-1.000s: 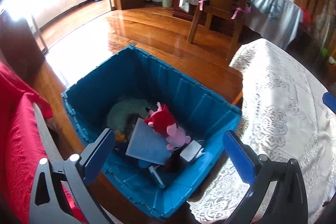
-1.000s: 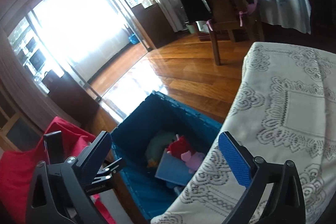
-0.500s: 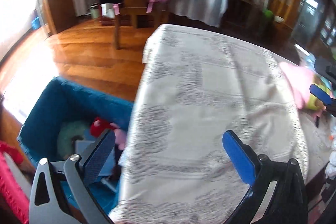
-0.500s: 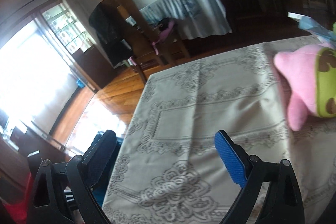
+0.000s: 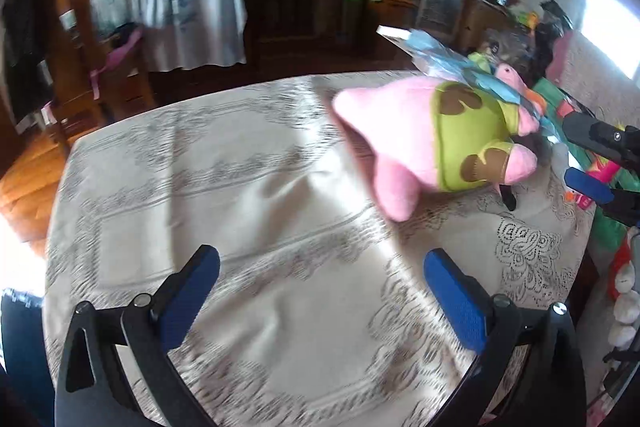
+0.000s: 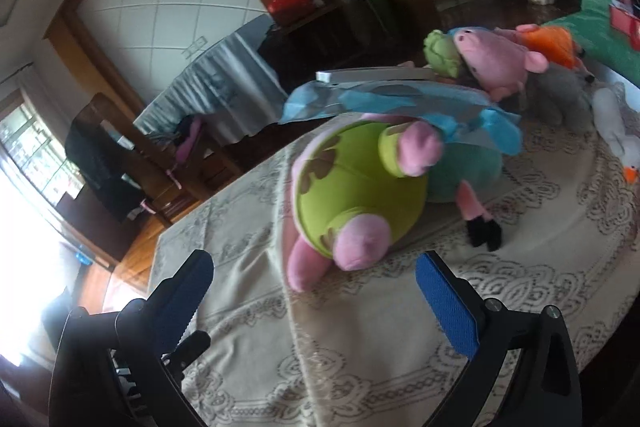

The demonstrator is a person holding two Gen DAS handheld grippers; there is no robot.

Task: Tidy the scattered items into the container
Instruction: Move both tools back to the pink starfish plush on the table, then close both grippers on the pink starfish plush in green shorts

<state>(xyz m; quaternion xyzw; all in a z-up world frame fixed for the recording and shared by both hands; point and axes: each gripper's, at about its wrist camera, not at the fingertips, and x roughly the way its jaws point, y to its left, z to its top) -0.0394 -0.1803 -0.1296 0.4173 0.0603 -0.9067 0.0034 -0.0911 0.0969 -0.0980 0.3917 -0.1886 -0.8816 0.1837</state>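
Right gripper [image 6: 314, 297]: held wide, nothing between the 2 blue ribbed pads; aimed at the pink star plush.
Left gripper [image 5: 322, 293]: held wide, nothing gripped; hung over bare cloth.
Pink star plush [image 6: 352, 195]: soft, rounded, in green shorts with brown patches; laid on the surface [image 6: 400, 367], touching a blue-dressed pig plush [image 6: 468, 171].
Other items: a second pig plush [image 6: 500, 61], grey and white soft toys, piled behind.
Container: only a dark blue edge [image 5: 16, 331] is seen, below the surface's left side.
Cloth: lace-patterned, loose, creased.
Risk: the cloth could be snagged by a low pad and dragged; the neighbouring plush could be pinched along; stuffing could squash and slip from a shallow grip.
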